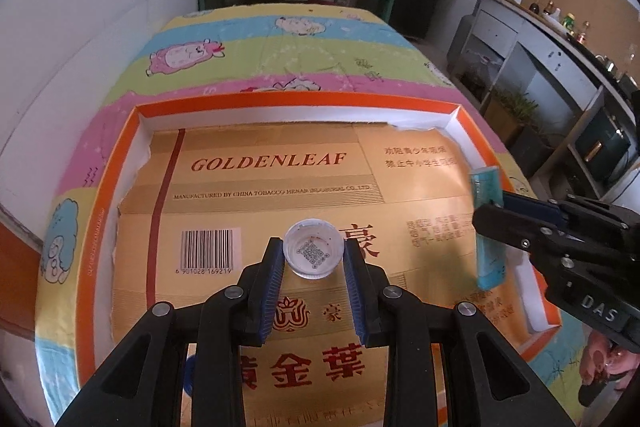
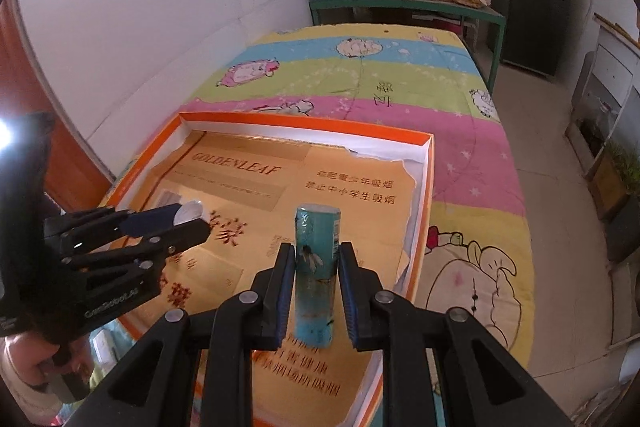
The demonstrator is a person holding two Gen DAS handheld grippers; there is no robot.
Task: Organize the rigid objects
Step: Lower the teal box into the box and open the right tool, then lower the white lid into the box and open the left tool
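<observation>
Left gripper [image 1: 313, 255]: jaws closed to a narrow gap, blue pads pressed on both sides of a white bottle cap [image 1: 313, 251]. The cap's open side faces the camera and a printed QR code shows inside it. It is held above the middle of the tray floor, clear of the liner.

Right gripper [image 2: 316, 259]: jaws nearly closed, clamped on a teal cigarette pack [image 2: 315, 269] about halfway along its length. The pack stands upright between the pads, its top end above the fingertips. It is held over the right side of the tray, near the right wall.

Tray [image 1: 280, 103]: a shallow box with an orange rim and white inner walls, lined with flattened gold cardboard [image 1: 260, 167] printed "GOLDENLEAF" and a barcode. It sits on a table under a striped cartoon-sheep cloth [image 2: 400, 67], at the cloth's near end.

Both grippers sit side by side over the tray, well apart.
</observation>
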